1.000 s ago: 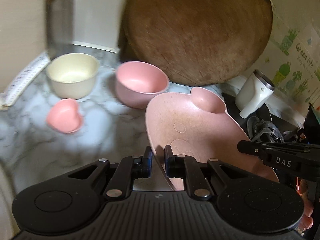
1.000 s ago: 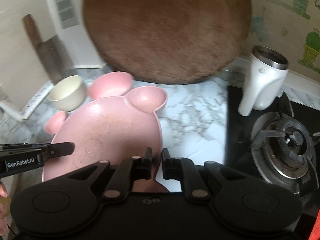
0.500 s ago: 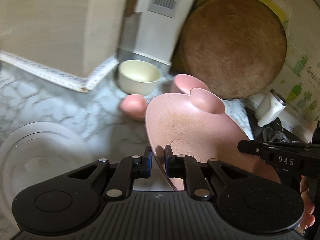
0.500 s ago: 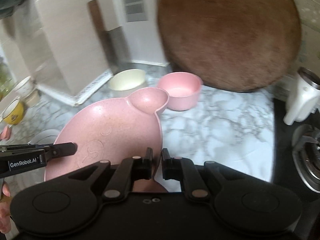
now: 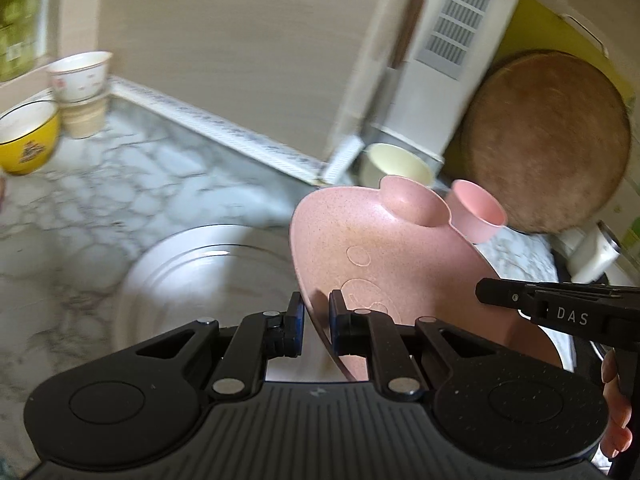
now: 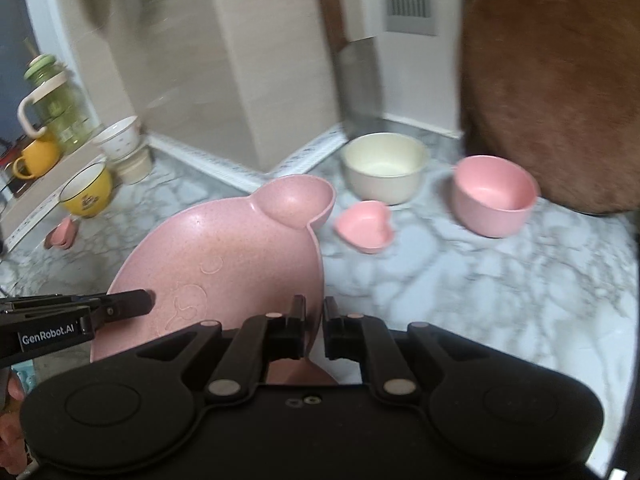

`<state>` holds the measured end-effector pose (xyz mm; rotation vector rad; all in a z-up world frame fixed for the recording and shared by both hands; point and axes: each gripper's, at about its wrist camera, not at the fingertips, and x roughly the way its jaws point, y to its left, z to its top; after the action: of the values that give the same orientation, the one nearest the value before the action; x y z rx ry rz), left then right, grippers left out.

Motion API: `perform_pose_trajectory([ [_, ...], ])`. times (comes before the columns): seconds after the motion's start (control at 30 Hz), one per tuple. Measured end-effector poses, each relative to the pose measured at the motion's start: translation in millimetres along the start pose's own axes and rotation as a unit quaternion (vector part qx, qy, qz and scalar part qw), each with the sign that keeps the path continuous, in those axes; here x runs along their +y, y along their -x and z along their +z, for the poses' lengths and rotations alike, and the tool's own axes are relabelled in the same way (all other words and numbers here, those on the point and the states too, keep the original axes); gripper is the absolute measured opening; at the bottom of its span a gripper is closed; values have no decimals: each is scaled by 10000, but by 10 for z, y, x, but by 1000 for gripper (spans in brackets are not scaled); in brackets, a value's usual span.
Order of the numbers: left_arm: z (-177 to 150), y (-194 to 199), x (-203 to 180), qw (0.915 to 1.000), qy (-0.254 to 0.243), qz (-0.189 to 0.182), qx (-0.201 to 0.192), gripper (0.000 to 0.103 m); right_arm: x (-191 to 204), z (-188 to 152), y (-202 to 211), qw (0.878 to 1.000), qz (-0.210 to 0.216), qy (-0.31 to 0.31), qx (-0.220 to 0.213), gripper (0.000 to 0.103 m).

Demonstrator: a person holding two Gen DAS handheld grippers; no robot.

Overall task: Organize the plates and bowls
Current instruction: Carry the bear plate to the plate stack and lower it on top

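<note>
Pink plate [image 5: 384,256] clamped at opposite rims by left gripper [image 5: 316,330] and right gripper [image 6: 314,330], above-right of white plate [image 5: 200,280].

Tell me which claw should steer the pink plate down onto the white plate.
Probably left. The left claw grips the pink plate on the edge beside the white plate; the right claw clamps the opposite edge.
</note>
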<state>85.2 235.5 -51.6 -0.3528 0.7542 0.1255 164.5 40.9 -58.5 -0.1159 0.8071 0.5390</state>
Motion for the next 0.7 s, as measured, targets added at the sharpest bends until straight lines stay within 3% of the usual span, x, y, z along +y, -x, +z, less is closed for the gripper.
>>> perform_pose_trajectory([
  [0.3, -38, 55, 526, 9987, 258, 417, -130, 11, 511, 27, -335, 9989, 262, 389, 91, 9],
  [0.7, -116, -95, 871, 9973, 374, 630, 19, 11, 721, -17, -692, 9974, 377, 510, 335, 10],
])
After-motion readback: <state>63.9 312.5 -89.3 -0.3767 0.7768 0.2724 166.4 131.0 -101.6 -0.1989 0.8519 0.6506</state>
